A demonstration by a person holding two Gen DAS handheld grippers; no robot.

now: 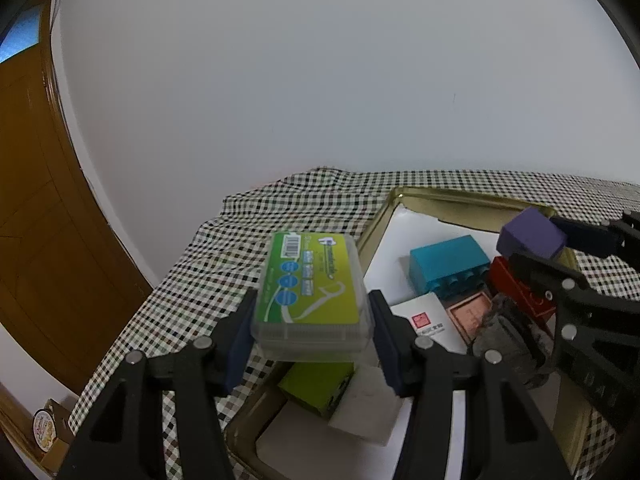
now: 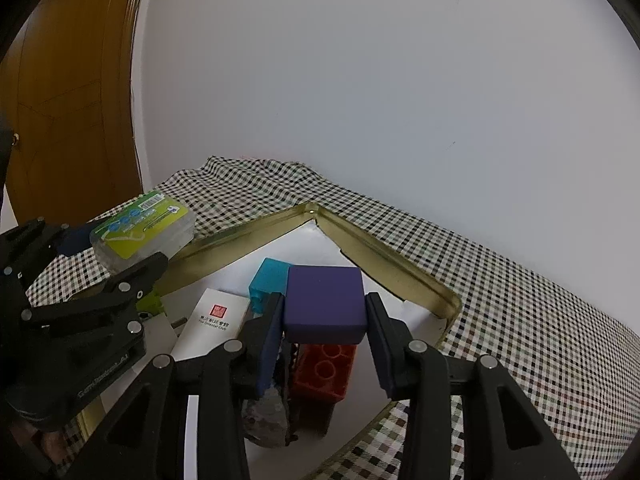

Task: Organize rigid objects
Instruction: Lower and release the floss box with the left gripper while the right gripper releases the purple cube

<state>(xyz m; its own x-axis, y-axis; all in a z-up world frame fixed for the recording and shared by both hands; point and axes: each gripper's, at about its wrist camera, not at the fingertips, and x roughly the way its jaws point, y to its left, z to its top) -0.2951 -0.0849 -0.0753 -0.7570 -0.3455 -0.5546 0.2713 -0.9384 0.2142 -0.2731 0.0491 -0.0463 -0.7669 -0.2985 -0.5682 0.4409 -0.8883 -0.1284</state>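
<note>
My left gripper point(image 1: 312, 320) is shut on a clear plastic box with a green label point(image 1: 310, 292) and holds it above the left edge of a gold metal tray point(image 1: 376, 224). It also shows in the right wrist view point(image 2: 140, 232). My right gripper point(image 2: 324, 320) is shut on a purple block point(image 2: 325, 302), held above the tray point(image 2: 384, 252) over a red brick point(image 2: 324, 368). The purple block also shows in the left wrist view point(image 1: 532, 232).
In the tray lie a teal brick point(image 1: 448, 264), a white card box with a red seal point(image 1: 428, 320), a green box point(image 1: 316, 388), a grey stone point(image 2: 268, 416) and a brown stamp block point(image 1: 468, 316). A checkered cloth point(image 2: 520, 280) covers the table. A wall stands behind, a wooden door point(image 1: 40, 200) at left.
</note>
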